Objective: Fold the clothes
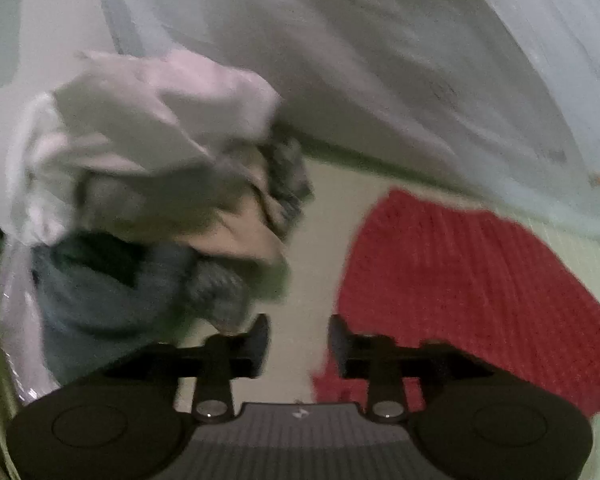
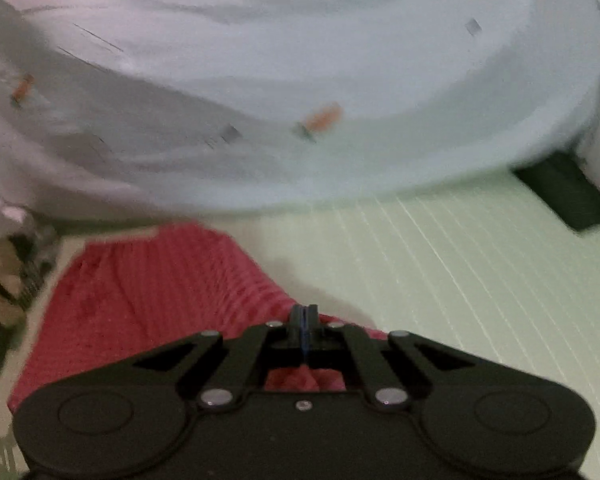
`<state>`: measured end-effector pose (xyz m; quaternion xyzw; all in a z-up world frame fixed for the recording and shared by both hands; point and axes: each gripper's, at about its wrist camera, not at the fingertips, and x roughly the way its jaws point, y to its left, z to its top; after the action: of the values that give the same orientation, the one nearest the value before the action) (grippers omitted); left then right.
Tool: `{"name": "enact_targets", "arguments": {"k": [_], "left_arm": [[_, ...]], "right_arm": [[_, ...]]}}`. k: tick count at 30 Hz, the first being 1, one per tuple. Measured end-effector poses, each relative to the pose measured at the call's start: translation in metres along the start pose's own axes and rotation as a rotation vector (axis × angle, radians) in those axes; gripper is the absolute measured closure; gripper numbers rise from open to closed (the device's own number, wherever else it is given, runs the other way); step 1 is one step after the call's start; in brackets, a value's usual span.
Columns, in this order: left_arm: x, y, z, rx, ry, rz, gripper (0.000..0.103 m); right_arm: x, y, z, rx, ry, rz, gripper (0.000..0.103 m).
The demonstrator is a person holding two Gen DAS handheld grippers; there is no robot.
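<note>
Your right gripper (image 2: 305, 320) is pinched tight on the red knit garment (image 2: 148, 280), low centre of frame. Your left gripper (image 1: 299, 344) hangs with fingers apart, clothes pile (image 1: 148, 184) upper left.

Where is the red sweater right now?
The red sweater lies spread on the pale green mat, pinched at its edge by the right gripper. In the left wrist view it sits right of the clothes pile.

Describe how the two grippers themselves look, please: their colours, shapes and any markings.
Both are black. The left gripper has two short dark fingers on straight bars, silver rivets, round side housings and a grey ribbed centre panel with a small white mark. The right gripper has angled linkage arms with silver rivets, round side housings and a thin blue line between its fingertips. No cables or sleeves are visible.
</note>
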<state>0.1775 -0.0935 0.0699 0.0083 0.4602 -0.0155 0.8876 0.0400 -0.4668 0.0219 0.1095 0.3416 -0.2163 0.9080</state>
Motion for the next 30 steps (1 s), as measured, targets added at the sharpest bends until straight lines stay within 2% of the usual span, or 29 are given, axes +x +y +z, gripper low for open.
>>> {"name": "enact_targets", "arguments": {"k": [2, 5, 8, 9, 10, 13, 22, 27, 30], "left_arm": [[0.005, -0.017, -0.012, 0.013, 0.026, -0.013, 0.029], [0.009, -0.036, -0.024, 0.012, 0.041, -0.025, 0.022], [0.016, -0.05, -0.027, 0.026, 0.075, -0.037, 0.013], [0.019, -0.054, -0.028, 0.029, 0.082, -0.036, 0.013], [0.023, -0.055, -0.028, 0.028, 0.093, -0.033, 0.011], [0.037, -0.056, -0.028, 0.018, 0.127, -0.028, 0.011], [0.088, -0.041, -0.01, -0.06, 0.2, 0.034, 0.011], [0.116, -0.034, -0.003, -0.018, 0.233, 0.08, 0.012], [0.129, -0.032, -0.004, -0.016, 0.268, 0.084, 0.019]], "right_arm": [[0.0, -0.021, -0.006, 0.012, 0.028, 0.007, 0.102], [-0.001, -0.039, -0.003, 0.005, 0.044, 0.019, 0.096], [0.001, -0.049, 0.008, 0.006, 0.031, 0.046, 0.071], [0.003, -0.051, 0.012, 0.009, 0.02, 0.055, 0.054], [0.005, -0.052, 0.016, 0.012, 0.008, 0.064, 0.042], [0.016, -0.056, 0.026, 0.009, -0.006, 0.07, 0.02], [0.104, -0.039, 0.05, 0.028, 0.098, 0.101, 0.02], [0.152, -0.016, 0.051, 0.003, 0.196, 0.129, 0.02], [0.17, -0.005, 0.043, -0.018, 0.246, 0.135, 0.02]]}}
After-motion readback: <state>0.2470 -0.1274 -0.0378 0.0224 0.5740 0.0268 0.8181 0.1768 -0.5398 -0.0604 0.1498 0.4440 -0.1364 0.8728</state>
